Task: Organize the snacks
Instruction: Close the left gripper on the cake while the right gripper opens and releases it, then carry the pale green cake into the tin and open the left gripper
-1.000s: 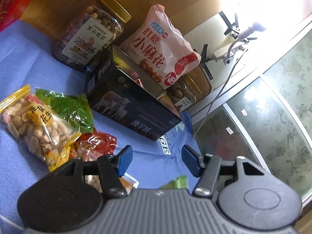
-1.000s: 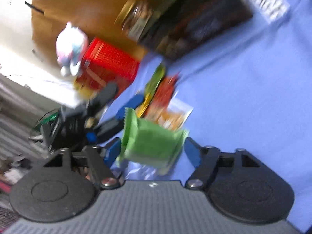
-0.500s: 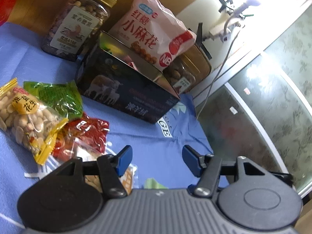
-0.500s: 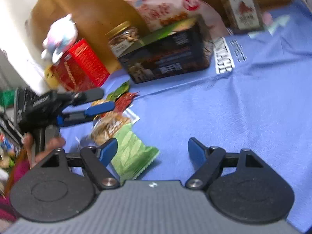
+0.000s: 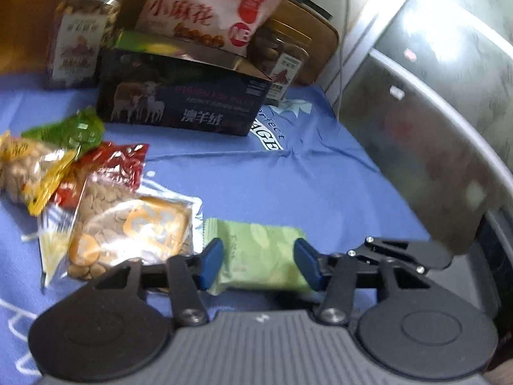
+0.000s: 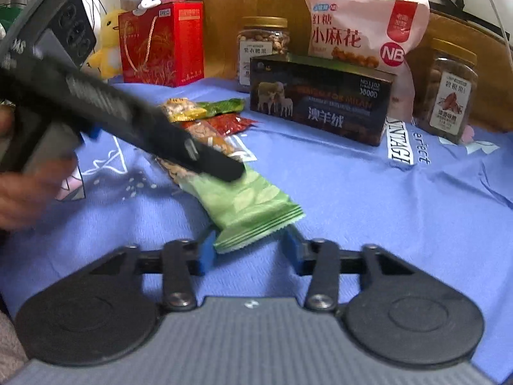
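The left gripper [image 5: 259,264] is seen with its blue pads spread on either side of a light green snack packet [image 5: 256,258], which lies flat on the blue cloth [image 5: 320,186]; whether the pads touch the wrapper cannot be told. In the right wrist view the right gripper [image 6: 251,252] is likewise spread, and the crimped near end of the same green packet [image 6: 243,205] lies between its pads, with no squeeze visible. The far end of the packet is crossed by the dark body of the left gripper [image 6: 154,134] in that view.

Just left of the packet a clear bag of pale nuts [image 5: 128,224] is seen, with a red packet [image 5: 118,163], a yellow-edged peanut bag [image 5: 29,170] and a dark green packet [image 5: 67,130] farther left. Farther off, a dark box [image 6: 320,99] stands on the cloth, with a pink bag [image 6: 359,32] leaning behind it, a nut jar [image 6: 261,45] behind and left of it and a second jar [image 6: 450,89] to its right. At the far left a red gift box [image 6: 162,45] is seen, with a yellow plush toy [image 6: 107,48] beside it.
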